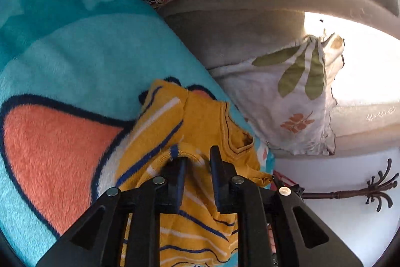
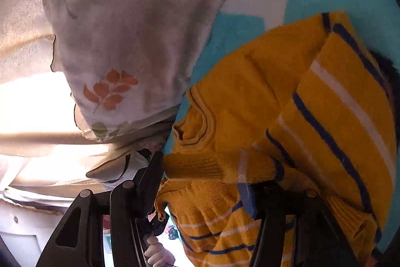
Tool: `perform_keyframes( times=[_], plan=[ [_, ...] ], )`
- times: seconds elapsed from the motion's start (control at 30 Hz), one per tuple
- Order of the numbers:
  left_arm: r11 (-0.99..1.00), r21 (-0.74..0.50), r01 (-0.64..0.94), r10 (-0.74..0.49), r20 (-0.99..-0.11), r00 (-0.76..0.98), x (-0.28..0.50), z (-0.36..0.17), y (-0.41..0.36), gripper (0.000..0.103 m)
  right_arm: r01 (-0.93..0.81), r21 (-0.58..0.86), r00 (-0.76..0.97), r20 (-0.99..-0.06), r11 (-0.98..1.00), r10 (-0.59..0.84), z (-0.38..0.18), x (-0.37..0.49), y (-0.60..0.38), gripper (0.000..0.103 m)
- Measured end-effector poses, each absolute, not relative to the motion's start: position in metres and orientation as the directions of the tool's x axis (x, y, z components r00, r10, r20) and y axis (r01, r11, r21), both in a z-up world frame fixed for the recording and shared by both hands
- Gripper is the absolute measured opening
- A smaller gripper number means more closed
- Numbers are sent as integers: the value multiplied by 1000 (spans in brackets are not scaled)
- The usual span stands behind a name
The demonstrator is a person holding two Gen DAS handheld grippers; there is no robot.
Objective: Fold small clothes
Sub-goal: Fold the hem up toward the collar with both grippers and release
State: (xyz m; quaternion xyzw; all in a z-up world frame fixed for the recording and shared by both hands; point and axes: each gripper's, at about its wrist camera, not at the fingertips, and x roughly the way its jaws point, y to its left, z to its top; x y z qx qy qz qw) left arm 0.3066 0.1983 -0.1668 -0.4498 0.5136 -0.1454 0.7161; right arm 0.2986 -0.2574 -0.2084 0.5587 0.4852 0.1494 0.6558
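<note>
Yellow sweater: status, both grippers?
Left gripper open, straddling yellow sweater. Right gripper open around its bunched hem. Sweater half-folded on blanket; pillow close alongside.

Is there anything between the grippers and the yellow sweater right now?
Nothing visible. The left gripper and right gripper both already have the yellow striped sweater between their jaws. The floral pillow sits beside it.
</note>
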Motion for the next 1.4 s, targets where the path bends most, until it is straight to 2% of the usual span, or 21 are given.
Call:
perform_keyframes(
  times=[0.07, 0.17, 0.23, 0.3, 0.4, 0.5, 0.57, 0.67, 0.73, 0.8, 0.9, 1.0, 1.03, 1.13, 1.23, 1.4],
  plan=[
    [542, -793, -279, -665, -608, 434, 309, -169, 203, 17, 345, 882, 505, -463, 321, 729, -208, 303, -263, 62],
    [575, -765, -291, -614, -638, 465, 310, -160, 210, 22, 343, 901, 567, -424, 265, 706, -205, 304, -280, 73],
    [583, -757, -294, -596, -645, 478, 309, -154, 214, 27, 346, 907, 598, -410, 240, 689, -204, 304, -290, 76],
    [622, -731, -278, -569, -667, 481, 305, -142, 213, 28, 341, 903, 611, -425, 262, 668, -196, 301, -296, 76],
    [726, -662, -185, -523, -707, 475, 300, -122, 196, 31, 284, 847, 565, -527, 450, 635, -170, 296, -284, 77],
    [817, -574, -64, -492, -750, 442, 292, -116, 164, 34, 157, 721, 480, -653, 675, 586, -148, 290, -243, 74],
    [856, -517, -13, -468, -785, 407, 289, -124, 148, 34, 51, 622, 476, -703, 781, 529, -143, 285, -211, 73],
    [892, -450, -43, -405, -838, 364, 295, -146, 139, 35, -34, 400, 440, -817, 916, 373, -151, 285, -178, 73],
    [895, -440, -80, -387, -852, 351, 301, -163, 145, 33, -48, 198, 441, -875, 979, 199, -164, 287, -175, 65],
    [875, -473, -101, -413, -839, 354, 303, -170, 154, 29, -25, 77, 455, -887, 997, 80, -174, 292, -184, 44],
    [865, -492, -105, -430, -832, 350, 304, -172, 158, 29, 108, 109, 469, -882, 988, 46, -174, 294, -228, 42],
    [862, -495, -106, -435, -831, 346, 305, -175, 161, 29, 238, 337, 488, -852, 911, 188, -171, 287, -275, 42],
    [864, -493, -105, -432, -832, 347, 305, -177, 161, 29, 244, 348, 494, -848, 905, 193, -166, 280, -279, 43],
    [876, -473, -94, -414, -838, 355, 304, -179, 157, 29, 142, 245, 523, -841, 959, 137, -144, 250, -256, 48],
    [884, -460, -86, -401, -839, 367, 305, -177, 148, 29, 66, 226, 510, -845, 972, 162, -137, 213, -238, 53],
    [890, -450, -76, -393, -839, 376, 304, -177, 146, 29, -3, 184, 420, -892, 983, 169, -163, 165, -218, 55]
  ],
)
